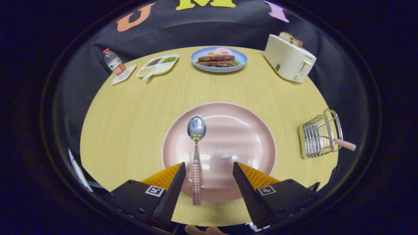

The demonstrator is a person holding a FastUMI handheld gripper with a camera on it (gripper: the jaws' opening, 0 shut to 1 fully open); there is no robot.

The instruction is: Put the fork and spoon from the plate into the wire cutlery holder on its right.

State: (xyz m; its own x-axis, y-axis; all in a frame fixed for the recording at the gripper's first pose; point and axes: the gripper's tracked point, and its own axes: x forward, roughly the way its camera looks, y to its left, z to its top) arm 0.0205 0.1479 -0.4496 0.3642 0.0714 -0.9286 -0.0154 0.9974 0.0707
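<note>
Spoon (196,153), checked handle, lies on the pink plate (248,143) with its bowl toward 12 o'clock and its handle between the tongs (209,182), which stand wide open and hold nothing. Wire cutlery holder (318,135) at 3 o'clock of the plate already carries one checked-handled piece (344,144), by judgement the fork: about half done, spoon left. Round wooden worktop (130,124) also bears, from 10 to 2 o'clock, water bottle (114,62), divided snack tray (158,65), blue food plate (218,59), toaster (289,58); black cloth wall behind.

The gripper (209,171) hangs level, its two fingers (173,189) spread wide apart.
</note>
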